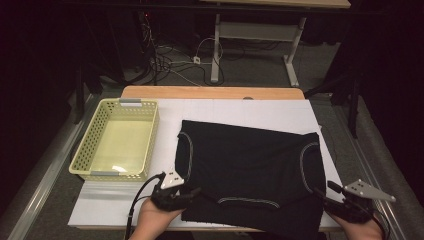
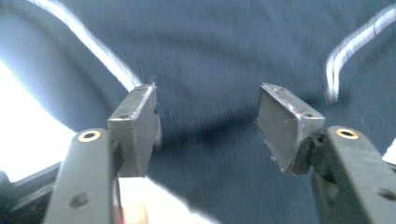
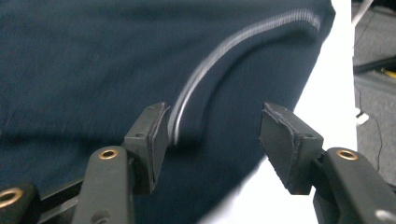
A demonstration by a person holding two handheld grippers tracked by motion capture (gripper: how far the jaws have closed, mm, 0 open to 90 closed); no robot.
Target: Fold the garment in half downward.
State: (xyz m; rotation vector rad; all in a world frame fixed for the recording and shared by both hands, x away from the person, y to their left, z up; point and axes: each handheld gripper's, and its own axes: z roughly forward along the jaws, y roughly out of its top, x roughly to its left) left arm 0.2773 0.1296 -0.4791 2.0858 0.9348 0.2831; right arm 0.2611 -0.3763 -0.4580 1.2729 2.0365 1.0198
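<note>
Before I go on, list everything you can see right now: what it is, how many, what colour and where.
garment: one, black with light grey seam lines, spread flat on the near right of the table
basket: one, pale yellow, perforated, nothing in it, left of the garment
table cover: one, white, under both
table: one, wooden edge at the far side
cables: several, on the floor beyond
left gripper: black, open, at the garment's near left corner
right gripper: black, open, at its near right edge

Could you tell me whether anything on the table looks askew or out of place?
The black garment lies slightly skewed on the white sheet, its near edge hanging over the table's front. The yellow basket sits straight. Nothing looks spilled or damaged.
</note>
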